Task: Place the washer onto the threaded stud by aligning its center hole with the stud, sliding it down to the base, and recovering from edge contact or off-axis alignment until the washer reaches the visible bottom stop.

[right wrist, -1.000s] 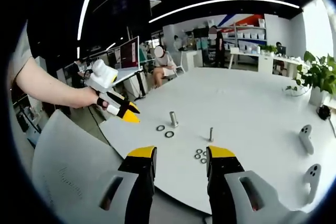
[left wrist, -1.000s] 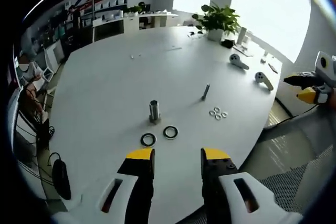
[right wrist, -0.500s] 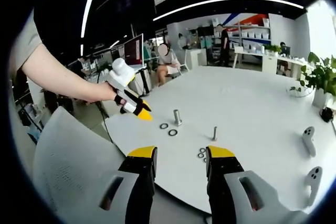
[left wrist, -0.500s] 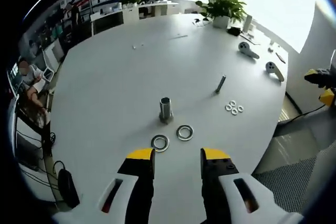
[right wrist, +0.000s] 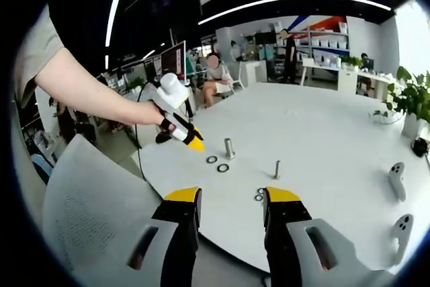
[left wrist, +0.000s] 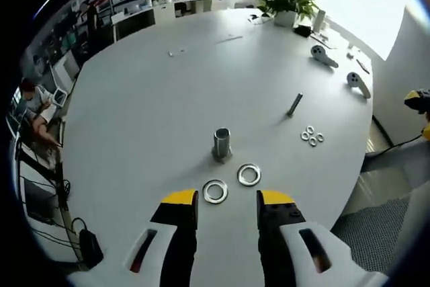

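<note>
Over a broad white round table [left wrist: 134,119] in an open-plan office, I hold my left gripper [left wrist: 225,199] released and empty above the near edge, its yellow-tipped jaws parted. Just ahead lie two large washers [left wrist: 215,191] flat on the tabletop, side by side and apart from each other, with the upright threaded stud [left wrist: 222,144] just beyond them, bare. Farther right, a slim bolt [left wrist: 294,104] stands beside a cluster of small washers [left wrist: 311,135]. Two white controllers [left wrist: 324,56] rest near the far rim, close to a potted plant [left wrist: 285,6] by bright windows. My right gripper [right wrist: 225,199] hangs off the table's edge over a grey chair back [right wrist: 87,213], jaws spread and empty. From there my arm [right wrist: 94,95] reaches in with the left gripper above the washers. Shelving [right wrist: 322,35] and seated people line the background
</note>
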Demonstrator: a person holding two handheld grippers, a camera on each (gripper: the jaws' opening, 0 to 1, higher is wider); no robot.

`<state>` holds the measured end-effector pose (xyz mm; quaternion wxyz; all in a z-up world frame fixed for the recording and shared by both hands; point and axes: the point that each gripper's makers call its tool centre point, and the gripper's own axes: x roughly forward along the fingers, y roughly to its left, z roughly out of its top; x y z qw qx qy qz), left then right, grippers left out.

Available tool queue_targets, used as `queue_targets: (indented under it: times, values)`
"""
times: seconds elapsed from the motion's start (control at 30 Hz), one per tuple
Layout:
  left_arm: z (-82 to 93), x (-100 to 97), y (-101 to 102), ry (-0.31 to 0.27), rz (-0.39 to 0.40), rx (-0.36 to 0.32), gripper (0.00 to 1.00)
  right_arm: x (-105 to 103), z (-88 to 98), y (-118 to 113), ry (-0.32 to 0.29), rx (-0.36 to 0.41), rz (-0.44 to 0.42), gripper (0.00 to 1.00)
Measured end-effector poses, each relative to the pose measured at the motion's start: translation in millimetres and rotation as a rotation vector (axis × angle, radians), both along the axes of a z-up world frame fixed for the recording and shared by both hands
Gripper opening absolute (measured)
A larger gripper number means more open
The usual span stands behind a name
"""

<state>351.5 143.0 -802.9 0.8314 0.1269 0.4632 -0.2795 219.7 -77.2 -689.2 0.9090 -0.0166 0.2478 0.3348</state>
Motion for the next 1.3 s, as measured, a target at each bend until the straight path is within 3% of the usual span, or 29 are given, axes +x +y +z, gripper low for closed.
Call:
queue_targets:
  times: [0.7, 1.07, 1.3]
  values:
    - [-20.4, 6.1, 3.5, 0.044, -0.084, 0.081, 0.33, 0.9, -0.3, -2.9, 0.0, -0.004, -0.016, 0.39]
    - [-31.1, 5.9, 5.4, 0.105, -0.098, 0.129, 0.33, 1.8, 1.5, -3.5, -0.007, 0.005, -0.022, 0.39]
    - [-45.6, 7.1, 6.2, 0.145, -0.166, 0.2, 0.33, 2.3, 1.1, -5.6, -0.005, 0.004, -0.032, 0.39]
